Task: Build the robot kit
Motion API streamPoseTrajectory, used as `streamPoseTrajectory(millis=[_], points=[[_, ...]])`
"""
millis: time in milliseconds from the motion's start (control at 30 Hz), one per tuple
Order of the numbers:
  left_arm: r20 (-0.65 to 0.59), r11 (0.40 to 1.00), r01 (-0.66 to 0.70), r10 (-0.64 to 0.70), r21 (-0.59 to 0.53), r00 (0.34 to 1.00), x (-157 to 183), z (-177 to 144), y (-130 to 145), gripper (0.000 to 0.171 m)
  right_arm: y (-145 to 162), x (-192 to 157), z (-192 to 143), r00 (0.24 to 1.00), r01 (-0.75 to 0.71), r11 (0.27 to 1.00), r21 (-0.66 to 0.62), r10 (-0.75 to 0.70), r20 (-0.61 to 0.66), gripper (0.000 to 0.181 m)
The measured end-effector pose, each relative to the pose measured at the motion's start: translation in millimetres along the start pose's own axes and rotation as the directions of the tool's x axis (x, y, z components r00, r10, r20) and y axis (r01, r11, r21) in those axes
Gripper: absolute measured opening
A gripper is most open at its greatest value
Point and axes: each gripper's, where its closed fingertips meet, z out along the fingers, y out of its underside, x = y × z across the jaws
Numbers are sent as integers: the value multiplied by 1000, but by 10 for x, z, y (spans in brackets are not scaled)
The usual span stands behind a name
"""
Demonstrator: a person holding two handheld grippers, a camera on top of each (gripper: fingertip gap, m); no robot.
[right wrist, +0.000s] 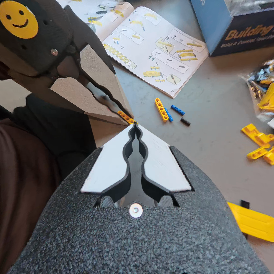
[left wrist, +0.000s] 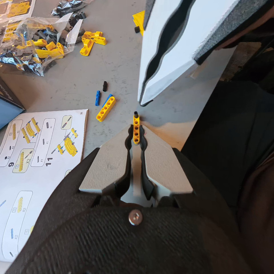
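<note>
Left gripper (left wrist: 136, 127) clamps the yellow beam (left wrist: 136, 130), long axis pointing far; a black pin (left wrist: 135, 114) tops its far end. Right gripper (right wrist: 135, 126), jaws pressed together, pinches that pin.

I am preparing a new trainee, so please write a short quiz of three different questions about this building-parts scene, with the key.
1. True or false: the left gripper is shut on a yellow five-hole beam with a black pin in its end hole.
2. Which parts lie loose on the grey table beside the second yellow beam? A) two blue pins and one black pin; B) three red gears; C) one white wheel.
3. Fill in: the right gripper has its fingertips ______, close to the pin end of the held beam.

Key: 1 true; 2 A; 3 closed together.
</note>
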Motion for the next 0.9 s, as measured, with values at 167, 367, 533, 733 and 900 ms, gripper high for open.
streamPoseTrajectory(millis=[167,367,533,733,900], points=[[59,1000,16,-16,-3,998,-61,-4,2,4,57,19,132,999,-47,998,-31,46,-17,0],[103,1000,14,-15,7,995,-90,-23,2,7,14,33,247,998,11,999,-53,-14,-55,0],[102,1000,9,-10,8,995,-83,-35,9,8,19,31,263,999,-17,999,-34,16,-42,0],[68,999,35,-35,2,997,-30,-42,18,20,0,72,290,998,-16,999,-32,14,-54,0],[36,999,50,-50,-2,998,7,-58,31,24,-42,95,334,999,-15,999,-29,14,-45,0]])
